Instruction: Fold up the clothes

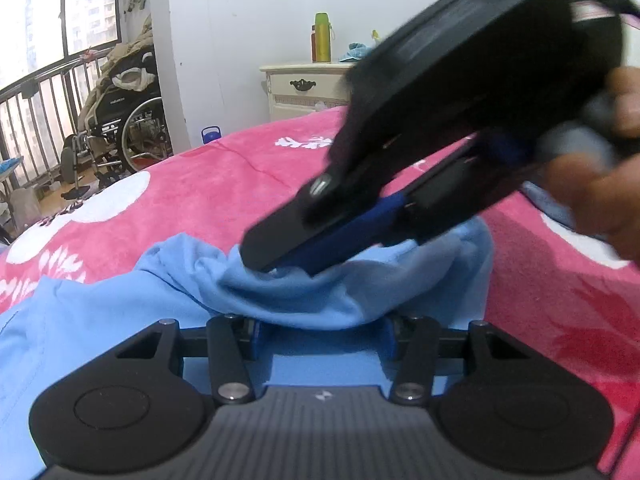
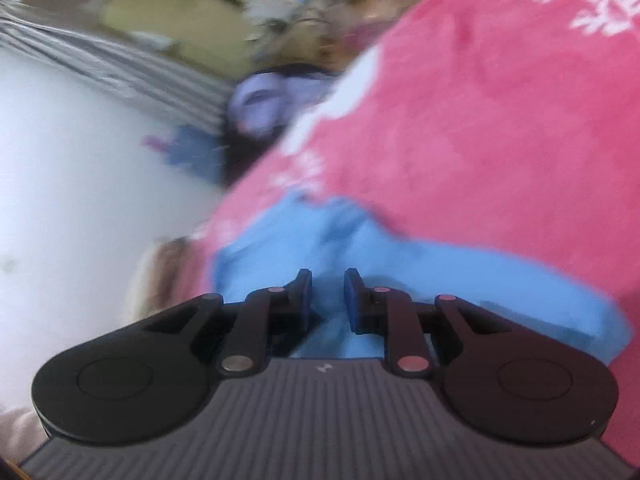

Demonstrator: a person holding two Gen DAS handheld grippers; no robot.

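Note:
A light blue garment (image 1: 120, 308) lies rumpled on the pink flowered blanket (image 1: 200, 188) that covers the bed. At the bottom of the left wrist view my left gripper (image 1: 323, 326) is open, its blue pads far apart, and a bunched fold of the garment covers its fingertips. My right gripper (image 1: 276, 266) reaches in from the upper right, held by a person's hand (image 1: 600, 200), with its tips pressed into that same fold. The blurred right wrist view shows the right gripper (image 2: 328, 280) with jaws close together and the blue garment (image 2: 460, 272) pinched between them.
A cream nightstand (image 1: 308, 88) with a green bottle (image 1: 322, 38) stands behind the bed against the white wall. A wheelchair (image 1: 124, 128) piled with clothes sits at the left by the railed window. The blanket (image 2: 480, 120) spreads beyond the garment.

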